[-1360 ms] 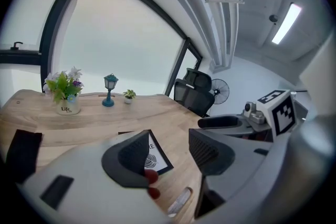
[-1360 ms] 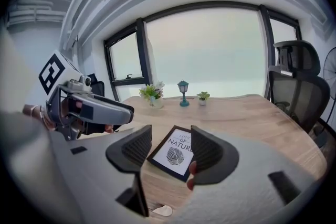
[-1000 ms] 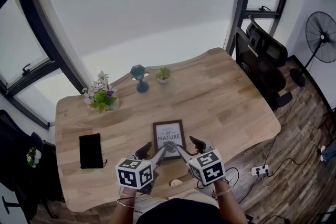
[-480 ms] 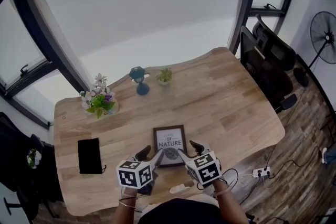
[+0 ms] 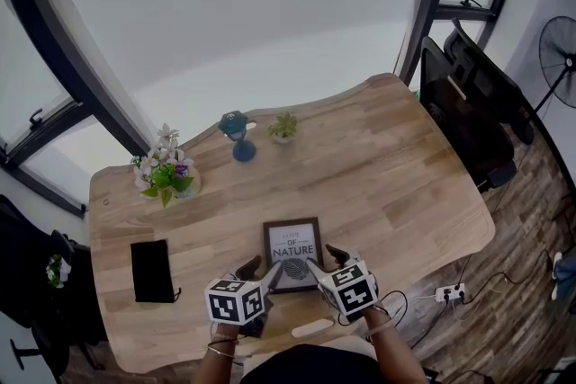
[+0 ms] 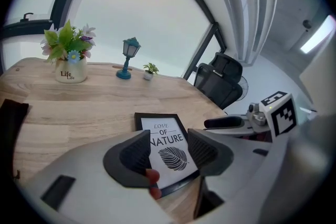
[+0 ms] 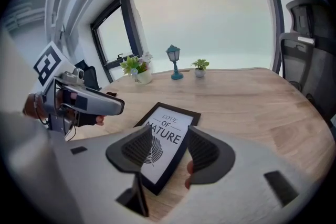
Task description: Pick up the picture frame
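Picture frame [image 5: 292, 244] flat on the table [image 5: 387, 166], print side up, close to the near edge, not yet gripped. Left gripper [image 5: 258, 269] and right gripper [image 5: 325, 258] lower than a second ago, brought down side by side over the frame's near end. Both spread wide, pinching nothing: along the left one, the printed leaf visible between parted jaws; along the right one, the frame's right edge and a strip of bare wood in the gap. Hard to say from above whether any tip already touches the frame; probably just clear of it. For the task: approach nearly finished, grasp not begun, clamping and lifting still to come, with a flat-lying frame likely awkward to get a jaw under
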A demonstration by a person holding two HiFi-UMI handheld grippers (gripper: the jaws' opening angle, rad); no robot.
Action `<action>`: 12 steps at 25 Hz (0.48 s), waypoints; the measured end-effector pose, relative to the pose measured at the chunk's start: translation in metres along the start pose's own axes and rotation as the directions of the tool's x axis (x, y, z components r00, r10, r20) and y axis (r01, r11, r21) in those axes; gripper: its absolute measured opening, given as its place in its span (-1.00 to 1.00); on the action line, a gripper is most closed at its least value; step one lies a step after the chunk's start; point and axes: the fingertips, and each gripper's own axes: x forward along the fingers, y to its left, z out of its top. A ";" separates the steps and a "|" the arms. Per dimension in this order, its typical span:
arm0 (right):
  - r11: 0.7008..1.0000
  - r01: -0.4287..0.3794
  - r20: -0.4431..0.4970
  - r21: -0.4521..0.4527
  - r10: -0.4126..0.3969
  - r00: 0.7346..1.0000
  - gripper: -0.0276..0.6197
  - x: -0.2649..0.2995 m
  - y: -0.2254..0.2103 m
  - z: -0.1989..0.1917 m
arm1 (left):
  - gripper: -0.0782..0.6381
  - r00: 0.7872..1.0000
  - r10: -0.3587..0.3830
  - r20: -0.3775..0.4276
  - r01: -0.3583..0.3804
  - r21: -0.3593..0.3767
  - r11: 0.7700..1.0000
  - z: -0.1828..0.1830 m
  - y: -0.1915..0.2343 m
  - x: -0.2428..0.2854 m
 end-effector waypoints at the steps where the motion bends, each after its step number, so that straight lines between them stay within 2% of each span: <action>1: 1.000 -0.003 -0.008 0.002 0.003 1.000 -0.26 0.003 0.000 -0.002 | -0.21 1.000 0.001 -0.009 -0.001 -0.004 1.000 -0.003 0.002 0.002; 12: 1.000 -0.005 -0.084 0.026 0.007 0.996 -0.26 0.030 -0.008 -0.024 | -0.21 0.994 0.016 -0.105 -0.021 -0.055 0.998 -0.029 0.025 0.025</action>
